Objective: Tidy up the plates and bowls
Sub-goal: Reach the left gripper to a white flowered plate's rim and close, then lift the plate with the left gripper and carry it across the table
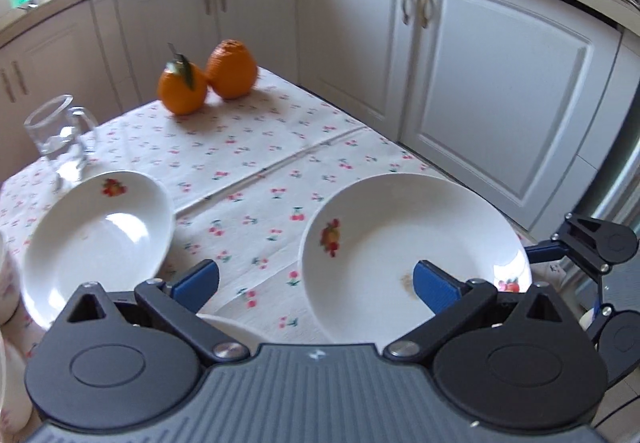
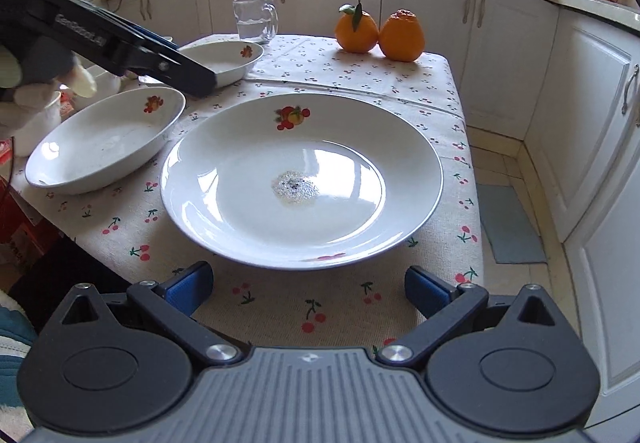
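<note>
While right tool (image 2: 308,289) gapes, plate (image 2: 302,179) overhangs edge.

The big plate (image 2: 301,179) at the centre was glossy white glazed ware with a dull gritty patch in its well. The bowl (image 2: 106,141) at nine o'clock shone the same. The cloth (image 2: 280,307) over the surface looked coarse and matt. The mug (image 2: 255,20) at eleven o'clock was clear glass. The oranges (image 2: 378,31) at one o'clock had pebbled skin.
</note>
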Motion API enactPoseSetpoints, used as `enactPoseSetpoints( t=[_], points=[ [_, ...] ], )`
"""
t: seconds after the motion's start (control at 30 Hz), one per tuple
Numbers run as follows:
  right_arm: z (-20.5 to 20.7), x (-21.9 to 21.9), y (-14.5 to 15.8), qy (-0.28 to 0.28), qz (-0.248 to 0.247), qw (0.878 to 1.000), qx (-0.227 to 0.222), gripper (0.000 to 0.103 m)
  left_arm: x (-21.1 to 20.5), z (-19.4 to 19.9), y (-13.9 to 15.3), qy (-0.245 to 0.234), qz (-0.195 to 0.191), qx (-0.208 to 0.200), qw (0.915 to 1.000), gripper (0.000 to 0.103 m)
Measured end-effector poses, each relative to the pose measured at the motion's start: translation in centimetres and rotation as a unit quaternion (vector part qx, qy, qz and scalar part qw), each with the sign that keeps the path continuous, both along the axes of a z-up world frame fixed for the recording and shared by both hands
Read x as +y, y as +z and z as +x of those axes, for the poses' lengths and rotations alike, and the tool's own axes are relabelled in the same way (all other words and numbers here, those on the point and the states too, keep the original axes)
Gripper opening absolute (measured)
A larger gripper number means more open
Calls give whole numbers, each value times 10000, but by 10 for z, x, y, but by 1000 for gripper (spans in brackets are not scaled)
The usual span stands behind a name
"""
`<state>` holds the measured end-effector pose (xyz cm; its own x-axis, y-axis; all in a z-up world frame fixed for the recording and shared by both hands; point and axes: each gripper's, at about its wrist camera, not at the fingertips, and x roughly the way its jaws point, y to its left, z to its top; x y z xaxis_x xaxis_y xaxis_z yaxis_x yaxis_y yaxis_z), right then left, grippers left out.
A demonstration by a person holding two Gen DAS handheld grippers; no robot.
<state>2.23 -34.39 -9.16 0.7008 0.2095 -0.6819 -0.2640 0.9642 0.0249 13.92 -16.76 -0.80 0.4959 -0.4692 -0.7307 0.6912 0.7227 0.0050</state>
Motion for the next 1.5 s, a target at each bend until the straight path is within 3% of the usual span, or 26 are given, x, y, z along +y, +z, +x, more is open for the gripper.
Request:
enactPoseSetpoints(
  t=[0.17, 0.4, 0.7, 0.9, 1.5],
  points=[
    [0, -4, -3, 44, 38, 9998, -195, 103, -21, 23, -13, -352, 61, 517, 9980, 102],
    [1, -7, -7, 279, 84, 9987, -411, 103, -45, 43, -29, -856, 412, 874, 9916, 102],
    [6, -5, -7, 466, 99, 9977, -475, 103, -53, 57, -38, -1259, 628, 1260, 9820, 81],
    [7, -4, -5, 505, 64, 9979, -389, 99, -53, 64, -38, -1352, 685, 1411, 9783, 74],
    [18, -7, 4, 662, -67, 9978, 47, 97, -63, 77, -36, -1496, 719, 1580, 9734, 74]
  ],
)
